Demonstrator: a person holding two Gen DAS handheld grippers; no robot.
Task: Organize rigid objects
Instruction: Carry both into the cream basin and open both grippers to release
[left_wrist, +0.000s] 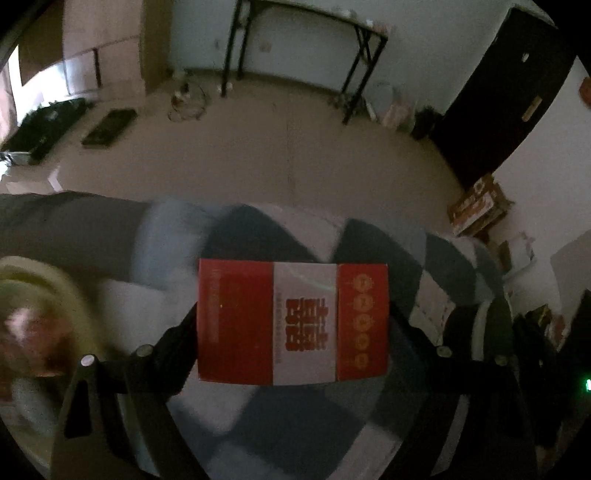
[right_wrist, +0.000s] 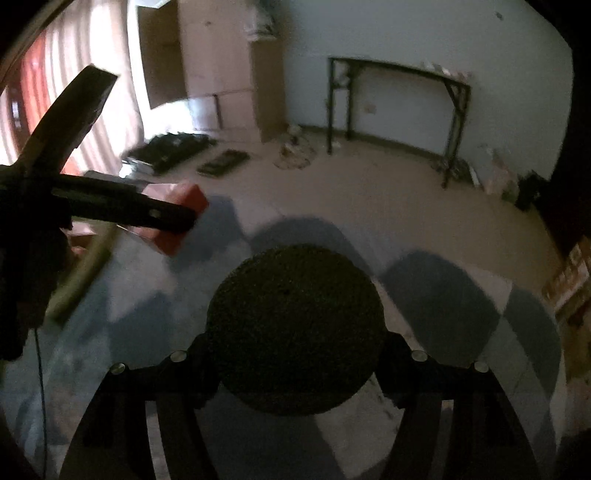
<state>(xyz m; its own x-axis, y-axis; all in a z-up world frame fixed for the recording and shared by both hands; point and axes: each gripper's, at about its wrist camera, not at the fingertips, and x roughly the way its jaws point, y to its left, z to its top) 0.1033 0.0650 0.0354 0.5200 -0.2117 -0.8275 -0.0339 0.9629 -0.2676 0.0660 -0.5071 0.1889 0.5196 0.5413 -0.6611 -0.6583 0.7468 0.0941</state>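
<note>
My left gripper is shut on a red and white box with dark print and holds it above a blue and white checkered cloth. In the right wrist view the same red box shows at the left, clamped in the left gripper's fingers. My right gripper is shut on a dark, rough, round ball and holds it above the cloth.
A pale green rimmed basket with blurred contents sits at the left on the cloth; its rim also shows in the right wrist view. Beyond the cloth's edge lie the floor, a black folding table, cardboard boxes and dark items.
</note>
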